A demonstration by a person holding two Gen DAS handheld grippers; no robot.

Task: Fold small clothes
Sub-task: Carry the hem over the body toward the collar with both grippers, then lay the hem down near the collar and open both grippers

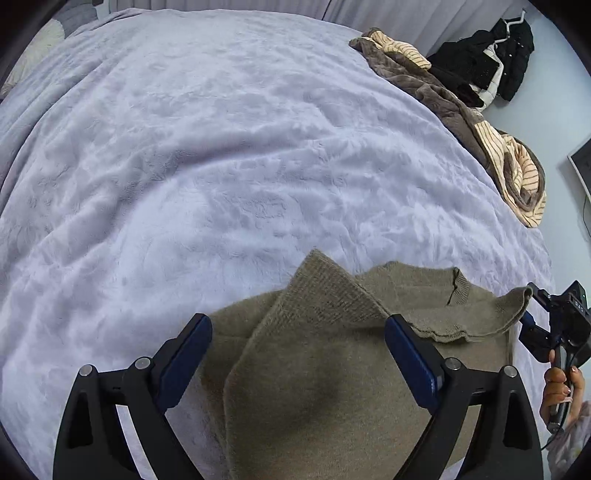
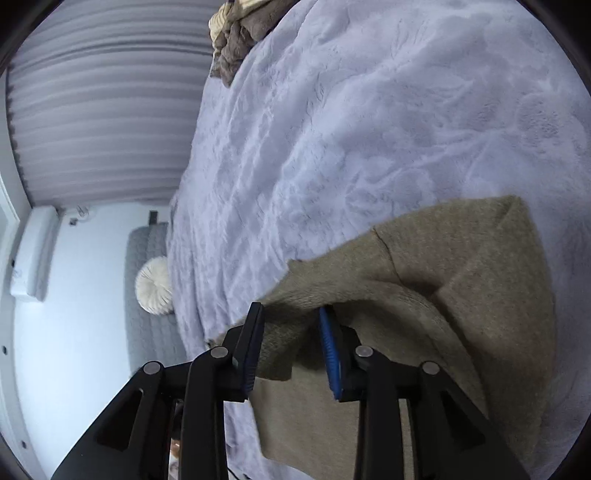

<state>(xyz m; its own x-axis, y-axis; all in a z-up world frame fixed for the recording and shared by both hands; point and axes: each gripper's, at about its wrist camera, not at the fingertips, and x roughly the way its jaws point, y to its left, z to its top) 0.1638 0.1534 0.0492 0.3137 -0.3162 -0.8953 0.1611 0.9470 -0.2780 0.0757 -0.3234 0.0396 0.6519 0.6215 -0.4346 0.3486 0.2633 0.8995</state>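
An olive-brown knit sweater (image 1: 332,369) lies partly folded on the lavender fleece blanket (image 1: 207,155). My left gripper (image 1: 298,325) is open, its blue pads spread wide just above the sweater's middle, holding nothing. My right gripper (image 1: 532,306) shows at the right edge of the left wrist view, holding the sweater's right corner slightly raised. In the right wrist view, my right gripper (image 2: 291,321) has a bunched fold of the sweater (image 2: 443,280) between its pads, lifted off the blanket (image 2: 332,129); the jaws stand partly closed on the fabric.
A heap of brown and cream-striped clothes (image 1: 480,122) lies along the bed's far right edge, also in the right wrist view (image 2: 240,33). Black garments (image 1: 491,62) hang beyond it. A grey cushion with a white round pillow (image 2: 153,291) sits on the floor beside the bed.
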